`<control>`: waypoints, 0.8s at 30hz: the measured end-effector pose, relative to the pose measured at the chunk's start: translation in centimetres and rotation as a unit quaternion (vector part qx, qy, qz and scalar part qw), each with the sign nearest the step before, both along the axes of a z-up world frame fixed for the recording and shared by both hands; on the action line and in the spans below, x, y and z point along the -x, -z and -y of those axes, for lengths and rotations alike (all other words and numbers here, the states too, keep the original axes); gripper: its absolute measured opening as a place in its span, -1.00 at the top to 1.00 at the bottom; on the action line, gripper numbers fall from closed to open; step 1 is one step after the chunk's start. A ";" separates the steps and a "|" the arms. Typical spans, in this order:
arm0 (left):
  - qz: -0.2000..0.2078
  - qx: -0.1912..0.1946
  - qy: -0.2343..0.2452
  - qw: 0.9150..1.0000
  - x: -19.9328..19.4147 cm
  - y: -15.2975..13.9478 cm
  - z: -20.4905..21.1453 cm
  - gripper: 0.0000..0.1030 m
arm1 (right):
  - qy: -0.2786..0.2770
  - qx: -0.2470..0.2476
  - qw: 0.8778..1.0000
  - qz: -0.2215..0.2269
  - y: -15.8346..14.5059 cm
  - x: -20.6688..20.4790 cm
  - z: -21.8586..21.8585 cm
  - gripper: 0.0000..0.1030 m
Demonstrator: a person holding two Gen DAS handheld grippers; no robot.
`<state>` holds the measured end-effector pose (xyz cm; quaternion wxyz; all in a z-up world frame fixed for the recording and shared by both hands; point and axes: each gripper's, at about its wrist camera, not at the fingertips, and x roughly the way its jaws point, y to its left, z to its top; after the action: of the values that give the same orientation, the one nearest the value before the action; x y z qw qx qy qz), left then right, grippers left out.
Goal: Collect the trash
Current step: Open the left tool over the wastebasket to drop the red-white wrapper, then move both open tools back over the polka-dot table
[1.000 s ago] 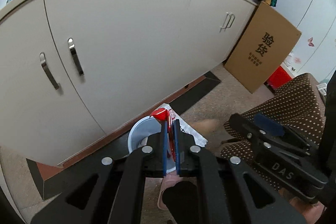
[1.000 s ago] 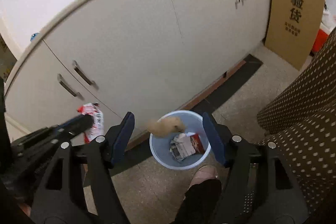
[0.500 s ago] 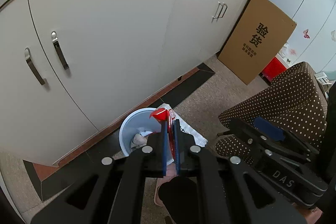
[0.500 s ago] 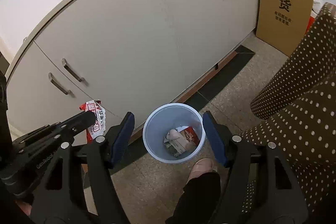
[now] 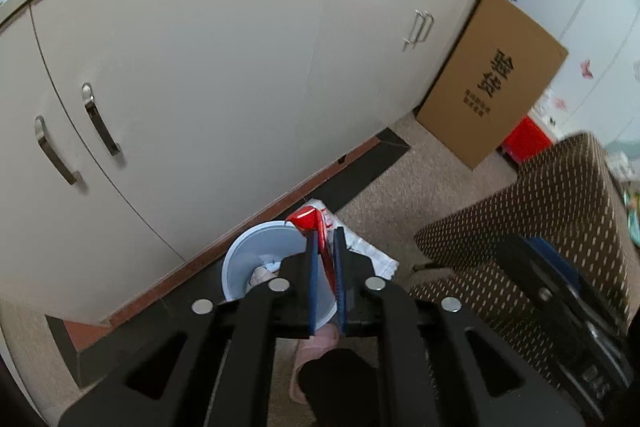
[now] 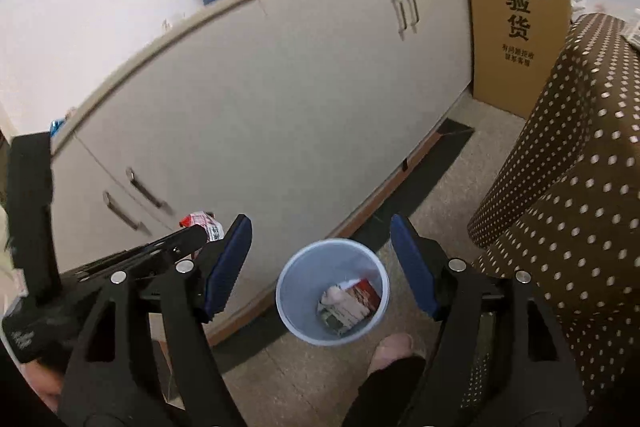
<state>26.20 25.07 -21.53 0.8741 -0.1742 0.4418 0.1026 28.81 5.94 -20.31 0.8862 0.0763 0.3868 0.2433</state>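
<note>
Pinching a red-and-white wrapper (image 5: pixel 316 227) between its blue pads, the left gripper (image 5: pixel 325 267) hangs just above the rim of the pale blue bin (image 5: pixel 244 259) standing on the floor by the cupboard (image 5: pixel 200 67). From the left camera the wrapper covers much of the bin's mouth, so only a scrap of crumpled paper shows inside. The right camera looks straight down into the bin (image 6: pixel 288 291) and shows more: a flattened red-and-white packet (image 6: pixel 352 303) with a pale wad beside it at the bottom. It also catches the left gripper (image 6: pixel 200 233) from the side, the wrapper (image 6: pixel 202 221) poking past its tip. The right gripper (image 6: pixel 320 259) has its jaws spread wide, holding nothing, with the bin between them. A foot in a pink slipper (image 6: pixel 390 345) stands just beside the bin, near a dotted brown cloth (image 6: pixel 568 187) and a cardboard box (image 6: pixel 516 7).
</note>
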 end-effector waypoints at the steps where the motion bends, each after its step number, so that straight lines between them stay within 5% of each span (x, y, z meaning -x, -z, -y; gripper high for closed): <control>1: 0.003 0.009 -0.012 1.000 0.1 -0.2 -0.3 0.35 | 0.004 -0.003 1.000 0.003 -0.2 0.0 0.2 -0.41; 2: 0.008 0.011 -0.019 1.000 0.2 -0.3 -0.3 -0.19 | 0.006 -0.004 1.000 0.004 -0.2 0.0 0.4 -0.41; 3: 0.021 0.006 -0.031 0.999 0.5 -0.6 -0.3 -0.29 | 0.007 -0.004 1.000 0.003 -0.3 0.0 0.5 -0.41; 14: 0.031 -0.008 -0.014 0.999 2.6 -2.7 1.6 -0.29 | 0.010 -0.010 1.000 0.001 -1.5 0.8 1.4 -0.42; 24: 0.070 -0.023 0.008 0.997 4.6 -7.4 4.9 -0.29 | 0.021 -0.026 0.999 0.038 -6.3 3.5 4.5 -0.43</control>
<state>21.61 20.14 -14.10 0.9074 -0.1572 0.3785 0.0931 25.33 1.41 -14.05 0.9031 0.0981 0.3446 0.2369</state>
